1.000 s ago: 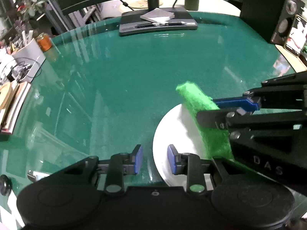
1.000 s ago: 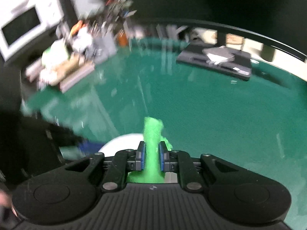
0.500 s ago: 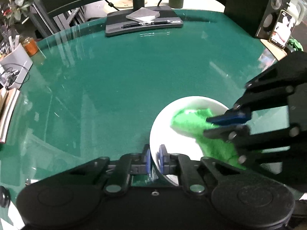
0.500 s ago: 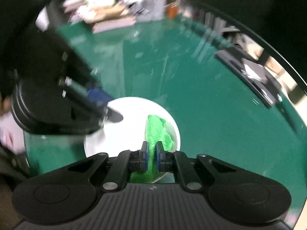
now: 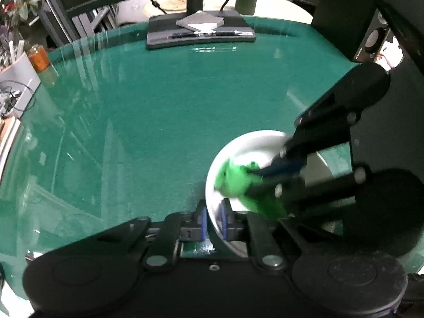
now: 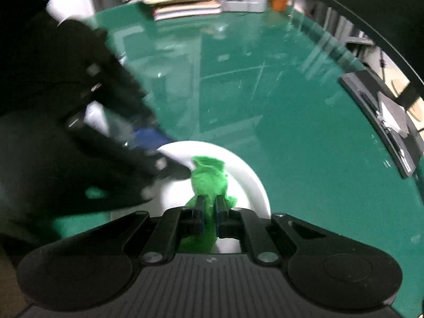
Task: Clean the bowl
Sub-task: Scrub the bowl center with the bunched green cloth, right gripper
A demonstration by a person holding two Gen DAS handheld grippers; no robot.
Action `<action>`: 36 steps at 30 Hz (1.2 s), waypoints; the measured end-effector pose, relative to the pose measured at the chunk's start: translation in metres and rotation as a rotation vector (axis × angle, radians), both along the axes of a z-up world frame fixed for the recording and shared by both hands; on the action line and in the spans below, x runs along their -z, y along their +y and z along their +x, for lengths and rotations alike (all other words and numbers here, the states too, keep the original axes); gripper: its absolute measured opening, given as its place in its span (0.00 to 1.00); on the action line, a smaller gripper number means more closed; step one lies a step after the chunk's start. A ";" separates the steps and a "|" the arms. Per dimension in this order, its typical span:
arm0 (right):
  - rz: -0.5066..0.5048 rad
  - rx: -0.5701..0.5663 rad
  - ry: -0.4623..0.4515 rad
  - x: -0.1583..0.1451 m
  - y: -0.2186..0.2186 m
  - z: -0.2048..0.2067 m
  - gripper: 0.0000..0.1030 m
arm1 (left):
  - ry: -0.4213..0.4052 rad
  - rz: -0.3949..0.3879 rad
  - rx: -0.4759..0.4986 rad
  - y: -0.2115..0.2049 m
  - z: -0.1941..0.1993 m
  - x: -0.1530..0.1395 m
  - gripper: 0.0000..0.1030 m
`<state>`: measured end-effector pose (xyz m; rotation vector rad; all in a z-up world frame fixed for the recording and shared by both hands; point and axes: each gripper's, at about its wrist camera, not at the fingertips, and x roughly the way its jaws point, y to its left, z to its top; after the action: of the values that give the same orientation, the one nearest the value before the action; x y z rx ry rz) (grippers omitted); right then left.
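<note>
At the near rim of the white bowl (image 5: pixel 246 145), the left hand-held gripper (image 5: pixel 212 221) is pinching the wall between closed fingers, steadying it on the green worktop (image 5: pixel 159 122). Inside the bowl, the right hand-held gripper (image 6: pixel 209 218) is clamping a green cloth (image 6: pixel 210 180) and pressing it against the inner surface. Wiping well, I judge, is calling for firm rim hold, cloth kept flat, and strokes reaching the far wall beyond the cloth.

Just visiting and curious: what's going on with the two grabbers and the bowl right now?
Left gripper shut on white bowl rim. Right gripper shut on green cloth, cloth inside bowl. Green table around bowl bare.
</note>
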<state>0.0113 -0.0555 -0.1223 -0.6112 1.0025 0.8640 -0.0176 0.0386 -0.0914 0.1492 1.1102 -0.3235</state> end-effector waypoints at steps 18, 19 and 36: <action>-0.052 -0.074 -0.003 0.004 0.003 -0.025 0.09 | -0.001 0.032 0.012 -0.005 0.007 0.002 0.14; -0.049 -0.071 -0.017 0.005 0.004 -0.024 0.09 | -0.002 0.035 0.014 -0.005 0.007 0.002 0.14; -0.106 0.003 0.000 -0.004 -0.016 -0.018 0.09 | -0.006 0.050 0.020 -0.011 0.009 0.005 0.15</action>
<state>-0.0063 -0.0720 -0.1185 -0.6995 1.0542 0.8122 -0.0089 0.0278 -0.0965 0.2057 1.1121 -0.3124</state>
